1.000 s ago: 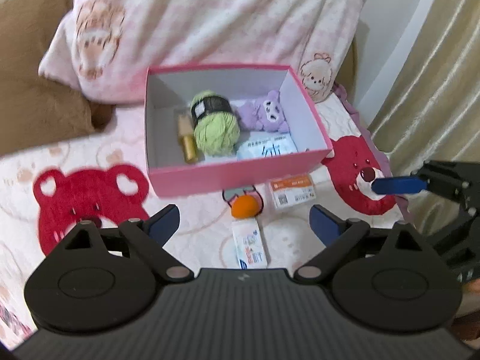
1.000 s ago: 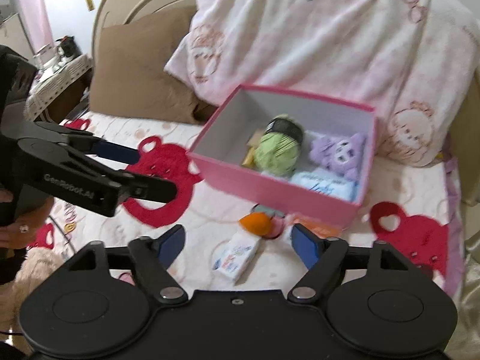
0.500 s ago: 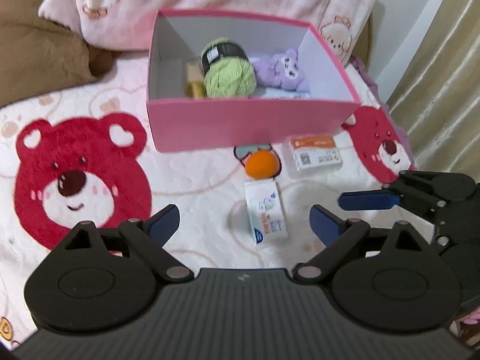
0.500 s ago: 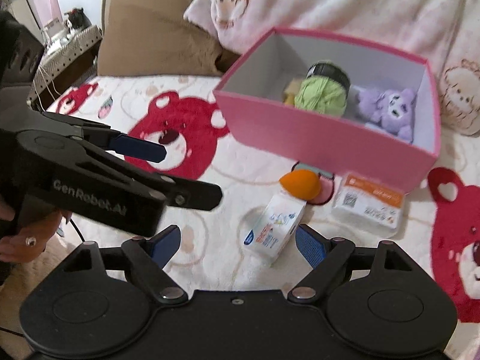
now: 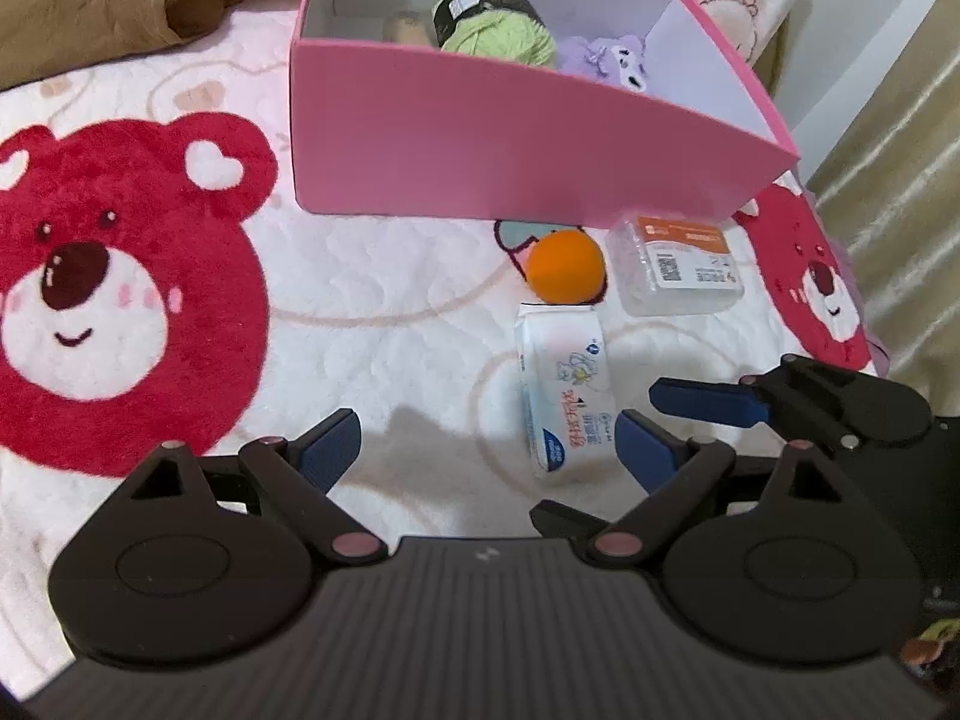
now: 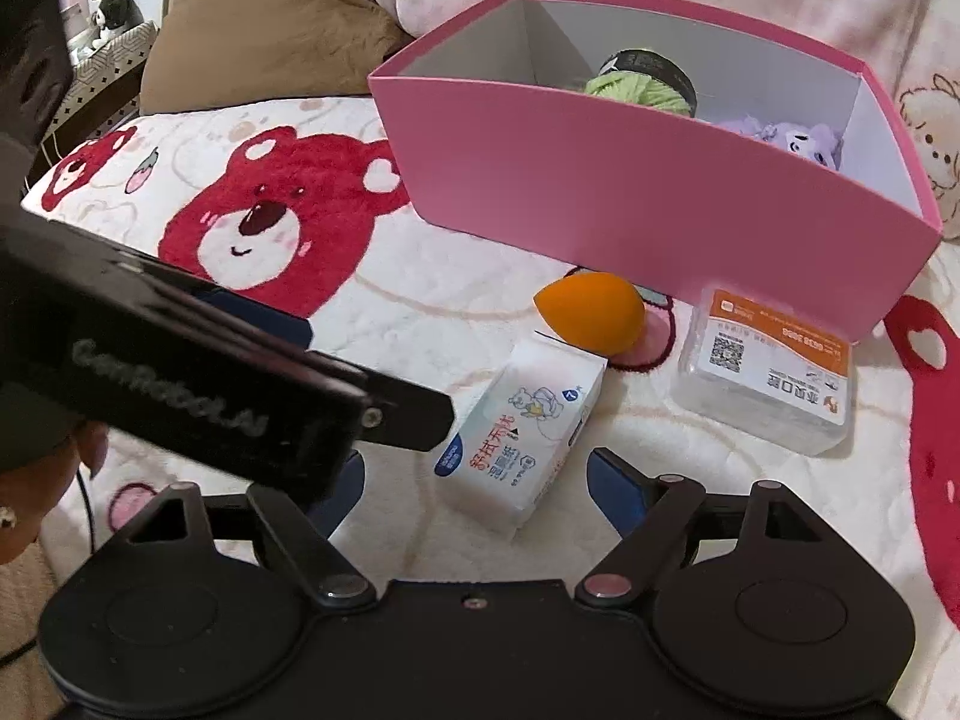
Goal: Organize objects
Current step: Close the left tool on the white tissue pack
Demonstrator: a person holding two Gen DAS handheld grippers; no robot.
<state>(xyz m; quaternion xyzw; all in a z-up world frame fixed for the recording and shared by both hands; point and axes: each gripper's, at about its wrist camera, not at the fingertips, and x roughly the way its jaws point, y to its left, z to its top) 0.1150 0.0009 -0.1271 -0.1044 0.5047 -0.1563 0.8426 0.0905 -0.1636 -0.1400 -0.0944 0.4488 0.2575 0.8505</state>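
Wet-wipe pack (image 6: 523, 427) lies on the bear-print blanket (image 5: 372, 300) before the pink box (image 5: 480, 144), touching the orange sponge (image 5: 565, 267). Right gripper (image 6: 474, 489): jaws wide, closing, pack's near end between them, pads not pressing; left pad hidden behind the left gripper (image 5: 487, 445), also wide and closing on nothing. Yarn (image 5: 498, 39) and purple plush (image 5: 606, 60) half hidden by the box wall.

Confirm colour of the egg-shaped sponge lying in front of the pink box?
Orange, plain with no pattern. The sponge shows best in the right wrist view.
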